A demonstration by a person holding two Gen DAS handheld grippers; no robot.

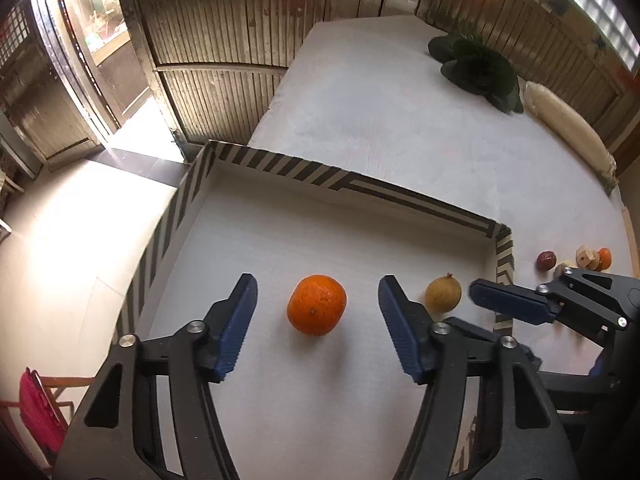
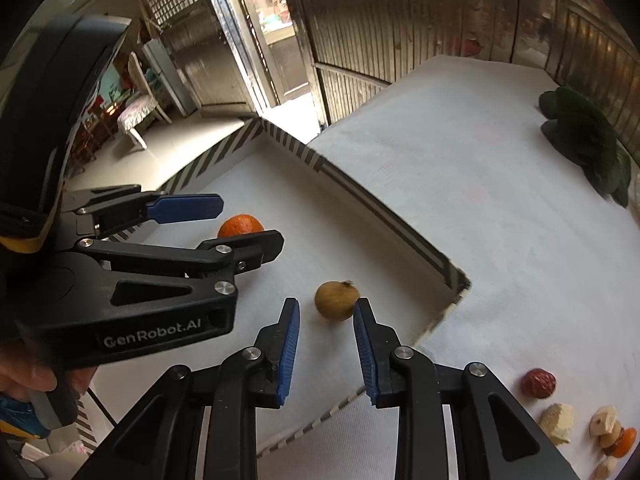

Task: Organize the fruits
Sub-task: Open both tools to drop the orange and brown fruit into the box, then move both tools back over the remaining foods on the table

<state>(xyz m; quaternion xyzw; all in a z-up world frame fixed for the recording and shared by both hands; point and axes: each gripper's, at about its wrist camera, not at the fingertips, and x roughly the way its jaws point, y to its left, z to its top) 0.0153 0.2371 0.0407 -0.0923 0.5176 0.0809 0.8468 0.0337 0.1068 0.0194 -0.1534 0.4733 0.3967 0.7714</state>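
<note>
An orange mandarin (image 1: 317, 310) lies inside a shallow white box with a striped rim (image 1: 280, 164). My left gripper (image 1: 318, 300) is open above it, one blue pad on each side, not touching. A small yellow-brown fruit (image 1: 442, 293) lies in the box near its right wall. In the right wrist view this fruit (image 2: 336, 301) sits just ahead of my open right gripper (image 2: 326, 312), apart from the pads. The mandarin (image 2: 240, 226) shows partly behind the left gripper (image 2: 236, 224). The right gripper's finger (image 1: 512, 304) reaches in from the right.
On the white tablecloth right of the box lie a dark red fruit (image 2: 538, 382), pale chunks (image 2: 558, 420) and small orange pieces (image 2: 624, 442). Dark green leafy vegetables (image 1: 476, 68) and a pale roll (image 1: 568, 124) lie far back. Wooden slat walls and a doorway stand behind.
</note>
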